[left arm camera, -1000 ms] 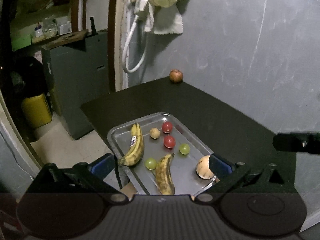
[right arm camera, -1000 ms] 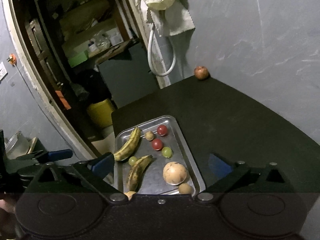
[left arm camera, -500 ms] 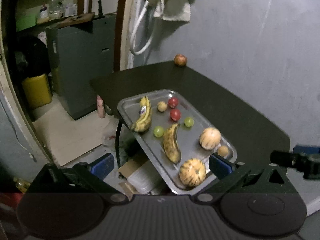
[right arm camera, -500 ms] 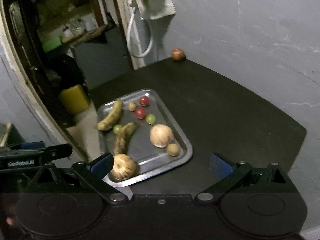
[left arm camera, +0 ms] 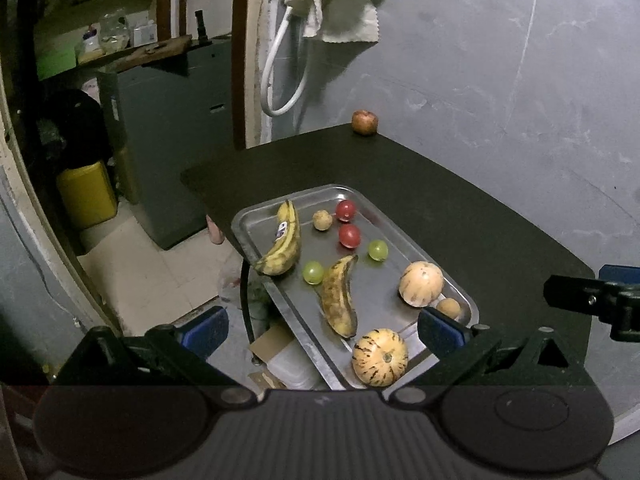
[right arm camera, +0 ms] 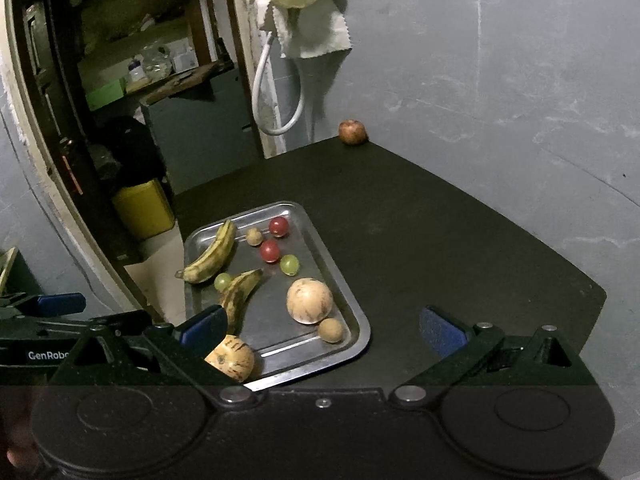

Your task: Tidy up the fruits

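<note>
A steel tray on the dark table holds two bananas, two red tomatoes, two green grapes, two pale melons and two small brown fruits. A lone red apple sits at the table's far corner. My left gripper is open and empty above the tray's near end. My right gripper is open and empty above the tray's near right corner.
The black table spreads right of the tray to the grey wall. A yellow canister and a grey cabinet stand on the floor at left. A white hose and cloth hang on the wall.
Both grippers have pulled back and up from the tray, so more of the tray and the striped melon now show. Both stay open.
</note>
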